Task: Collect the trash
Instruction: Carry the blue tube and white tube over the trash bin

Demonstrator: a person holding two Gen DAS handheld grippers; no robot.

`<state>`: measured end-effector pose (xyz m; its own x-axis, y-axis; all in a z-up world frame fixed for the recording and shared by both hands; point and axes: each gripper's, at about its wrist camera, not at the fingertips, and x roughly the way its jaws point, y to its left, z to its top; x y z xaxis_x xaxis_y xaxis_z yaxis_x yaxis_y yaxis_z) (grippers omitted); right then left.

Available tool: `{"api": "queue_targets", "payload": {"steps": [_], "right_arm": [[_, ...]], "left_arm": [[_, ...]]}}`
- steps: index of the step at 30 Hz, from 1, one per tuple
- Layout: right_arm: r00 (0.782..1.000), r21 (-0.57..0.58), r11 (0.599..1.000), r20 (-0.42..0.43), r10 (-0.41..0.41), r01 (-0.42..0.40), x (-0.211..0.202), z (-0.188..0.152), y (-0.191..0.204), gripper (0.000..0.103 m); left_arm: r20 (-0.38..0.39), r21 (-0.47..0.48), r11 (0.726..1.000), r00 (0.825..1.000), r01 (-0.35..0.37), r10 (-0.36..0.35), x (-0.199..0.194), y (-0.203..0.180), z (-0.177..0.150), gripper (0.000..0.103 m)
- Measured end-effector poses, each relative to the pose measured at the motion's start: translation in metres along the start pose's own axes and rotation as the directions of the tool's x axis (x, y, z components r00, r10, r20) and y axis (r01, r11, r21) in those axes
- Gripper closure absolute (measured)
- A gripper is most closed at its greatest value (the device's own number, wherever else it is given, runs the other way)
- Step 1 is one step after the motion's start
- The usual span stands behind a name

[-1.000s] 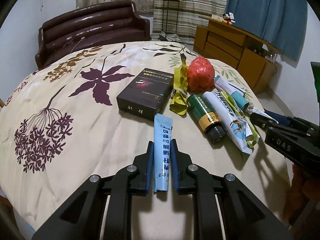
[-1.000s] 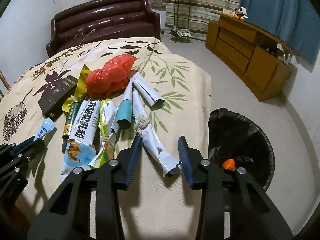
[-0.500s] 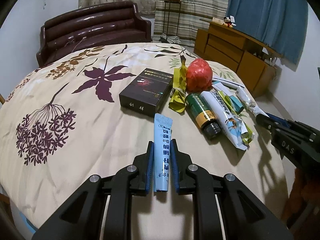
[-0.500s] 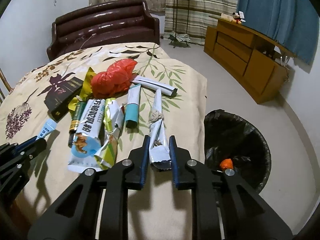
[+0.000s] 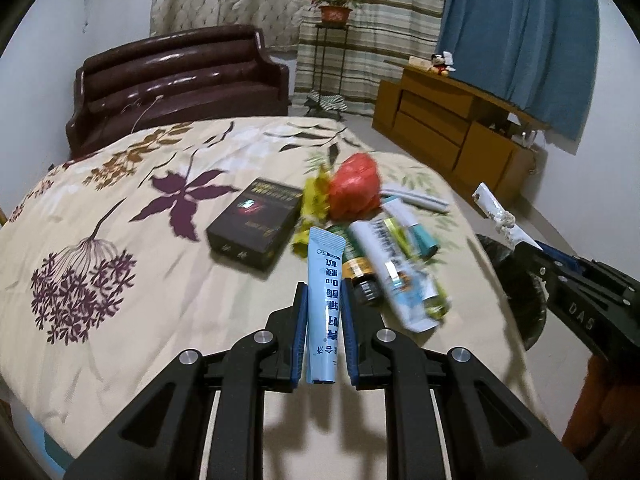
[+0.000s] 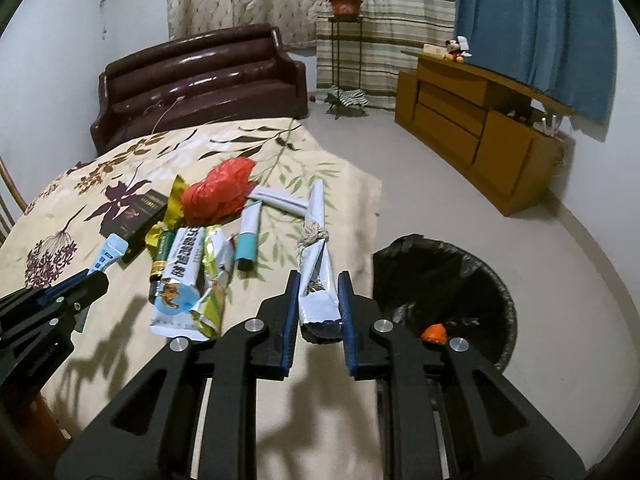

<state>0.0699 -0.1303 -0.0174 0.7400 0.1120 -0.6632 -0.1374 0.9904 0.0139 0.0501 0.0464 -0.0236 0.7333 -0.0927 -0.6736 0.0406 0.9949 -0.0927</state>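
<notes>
My left claw [image 5: 323, 334] is clamped tight on a light blue sachet [image 5: 325, 302], holding it above the flowered cloth on the surface [image 5: 120, 320]. My right claw [image 6: 318, 318] is squeezed shut on a crumpled white wrapper tied with string [image 6: 316, 276], out past the surface's edge, near the black-lined bin [image 6: 480, 276] on the floor. The rest of the trash lies on the cloth: a red bag [image 6: 218, 196], a dark box [image 5: 256, 224], a small bottle [image 6: 158, 260], a white packet [image 6: 180, 280] and a teal-capped tube [image 6: 248, 236].
</notes>
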Motion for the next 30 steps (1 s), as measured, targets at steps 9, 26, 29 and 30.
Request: {"api": "queue_targets", "payload": {"steps": [9,26,29,30], "right_arm": [[0.997,0.041,0.997,0.038,-0.074,0.072,-0.013,0.0,-0.037,0.085],[0.987,0.15,0.978,0.042,-0.155,0.147,-0.014,-0.01,-0.108,0.085],[0.987,0.161,0.975,0.036,-0.158,0.15,-0.01,-0.012,-0.117,0.085],[0.987,0.165,0.975,0.033,-0.159,0.151,-0.008,-0.013,-0.119,0.085]], "left_arm": [[0.017,0.058,0.997,0.998,0.057,-0.058,0.005,-0.047,0.013,0.086],[0.008,0.16,0.98,0.993,0.115,-0.118,0.036,-0.126,0.028,0.086],[-0.003,0.176,0.977,0.992,0.121,-0.123,0.044,-0.139,0.03,0.086],[-0.004,0.182,0.976,0.992,0.122,-0.124,0.046,-0.143,0.03,0.086]]}}
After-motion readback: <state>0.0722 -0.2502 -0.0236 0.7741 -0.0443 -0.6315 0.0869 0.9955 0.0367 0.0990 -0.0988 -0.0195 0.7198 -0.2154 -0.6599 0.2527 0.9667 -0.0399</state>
